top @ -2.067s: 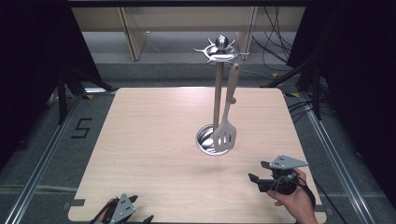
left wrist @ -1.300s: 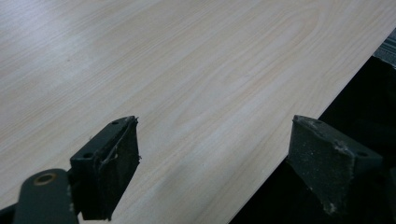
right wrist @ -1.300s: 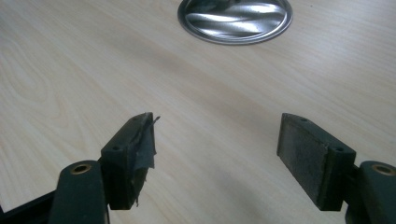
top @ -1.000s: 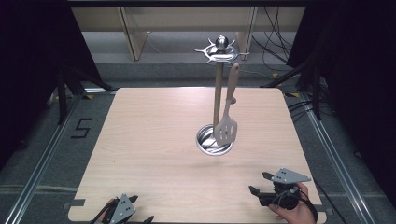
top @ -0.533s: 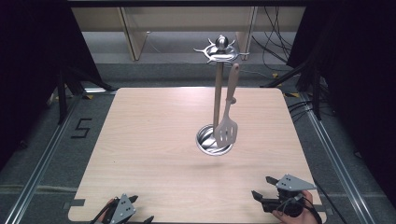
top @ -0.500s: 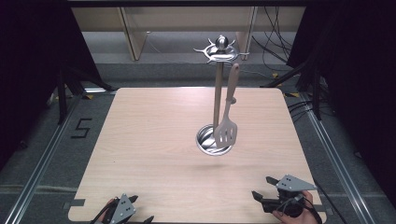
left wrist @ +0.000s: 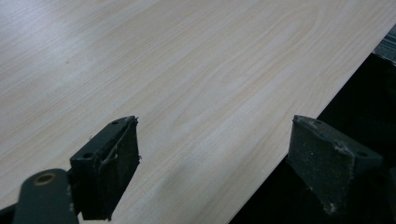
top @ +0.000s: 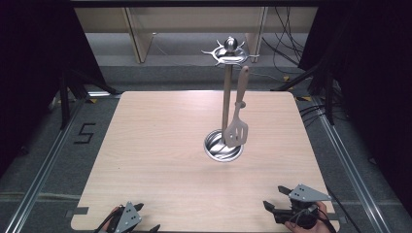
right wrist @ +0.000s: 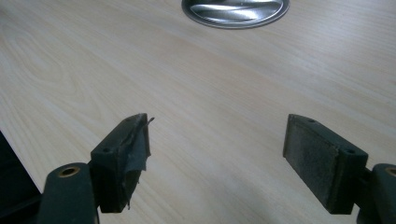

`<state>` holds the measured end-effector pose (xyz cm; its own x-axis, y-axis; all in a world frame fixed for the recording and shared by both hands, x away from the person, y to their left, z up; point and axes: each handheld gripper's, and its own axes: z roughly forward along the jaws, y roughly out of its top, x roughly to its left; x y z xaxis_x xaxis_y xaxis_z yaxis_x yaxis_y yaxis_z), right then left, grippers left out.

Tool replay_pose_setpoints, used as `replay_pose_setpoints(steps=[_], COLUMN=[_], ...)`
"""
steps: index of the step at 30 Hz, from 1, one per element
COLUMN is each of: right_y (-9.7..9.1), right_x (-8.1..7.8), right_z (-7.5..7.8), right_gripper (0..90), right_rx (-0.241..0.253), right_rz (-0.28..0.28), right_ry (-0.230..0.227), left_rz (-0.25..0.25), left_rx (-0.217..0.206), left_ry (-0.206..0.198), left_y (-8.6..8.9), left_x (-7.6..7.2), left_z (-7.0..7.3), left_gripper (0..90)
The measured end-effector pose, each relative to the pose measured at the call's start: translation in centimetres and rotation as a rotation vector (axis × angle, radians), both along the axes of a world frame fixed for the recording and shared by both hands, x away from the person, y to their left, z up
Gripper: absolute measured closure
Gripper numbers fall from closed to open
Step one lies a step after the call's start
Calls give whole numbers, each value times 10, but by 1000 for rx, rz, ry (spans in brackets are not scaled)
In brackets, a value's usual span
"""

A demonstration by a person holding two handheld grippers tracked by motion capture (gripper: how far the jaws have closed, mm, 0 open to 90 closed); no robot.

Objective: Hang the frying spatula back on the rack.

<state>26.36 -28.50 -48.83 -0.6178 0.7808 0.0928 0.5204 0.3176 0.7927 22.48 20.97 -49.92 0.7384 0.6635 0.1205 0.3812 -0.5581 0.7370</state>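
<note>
A metal utensil stand (top: 225,87) rises from a round steel base (top: 222,145) right of the table's middle; the same base (right wrist: 236,10) lies ahead in the right gripper view. A pale slotted spatula (top: 237,114) hangs from the stand's top hooks. At the table's front right corner my right gripper (top: 273,198) is held in a hand, open and empty, its fingertips (right wrist: 126,151) wide apart. My left gripper (top: 145,219) sits at the front left edge, also open, with one pad (left wrist: 112,163) over the wood and the other past the edge.
The light wooden table (top: 160,141) stands on a grey floor with a "5" mark (top: 83,132) at the left. Metal rails (top: 350,165) run along both sides. Cables (top: 291,53) and shelving lie behind the table.
My right gripper has drawn back from mid-right of the table toward the front right corner. The left gripper has stayed put.
</note>
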Motion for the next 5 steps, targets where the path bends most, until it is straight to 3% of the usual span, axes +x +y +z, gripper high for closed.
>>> replay_pose_setpoints(steps=[1, 2, 3, 5], right_y=[-1, -1, -1, -4], right_x=[1, 1, 1, 6], right_z=[0, -1, -1, -3], right_gripper=[238, 238, 238, 239], right_rx=[-2, 2, -1, -12], right_rz=[9, 4, 7, 23], right_ry=[-4, 1, -2, -41], left_rz=[-8, 18, 6, 6], left_rx=[-2, -20, -5, -5], left_ry=[-3, 21, 8, 9], left_y=[0, -1, -1, -1], left_x=[0, -2, 0, 0], left_z=[0, -1, -1, -1], left_gripper=[159, 159, 159, 159])
